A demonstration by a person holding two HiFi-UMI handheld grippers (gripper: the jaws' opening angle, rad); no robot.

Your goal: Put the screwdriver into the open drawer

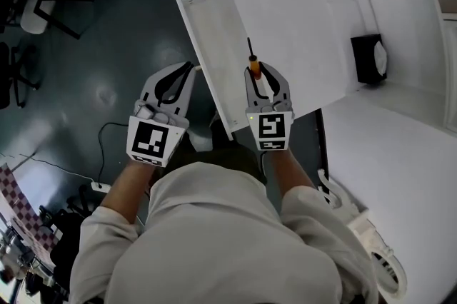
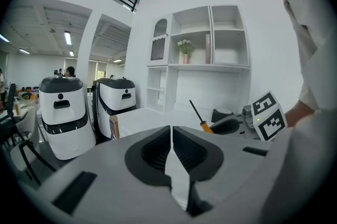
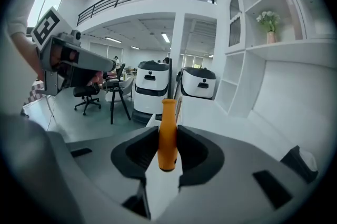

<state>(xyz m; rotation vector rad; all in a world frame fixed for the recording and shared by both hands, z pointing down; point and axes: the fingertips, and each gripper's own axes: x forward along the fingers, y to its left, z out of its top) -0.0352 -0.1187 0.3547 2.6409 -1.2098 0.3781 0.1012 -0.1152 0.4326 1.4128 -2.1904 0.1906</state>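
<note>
A screwdriver [image 1: 252,66] with an orange handle and a thin black shaft is clamped between the jaws of my right gripper [image 1: 261,68], shaft pointing away from me. In the right gripper view the orange handle [image 3: 167,138] stands between the closed pads of that gripper [image 3: 168,131]. It hangs over the near end of the open white drawer [image 1: 214,38], which looks bare inside. My left gripper [image 1: 186,70] is shut with nothing in it, over the dark floor just left of the drawer. The left gripper view shows its jaws [image 2: 171,131] pressed together and the screwdriver [image 2: 201,121] to the right.
The drawer juts out from a white cabinet top [image 1: 300,3]. A black box [image 1: 369,58] sits at the back right of it. Cables [image 1: 107,130] trail on the floor at left. Two white robots [image 2: 62,112] stand beyond, and wall shelves [image 2: 210,39] hold a vase.
</note>
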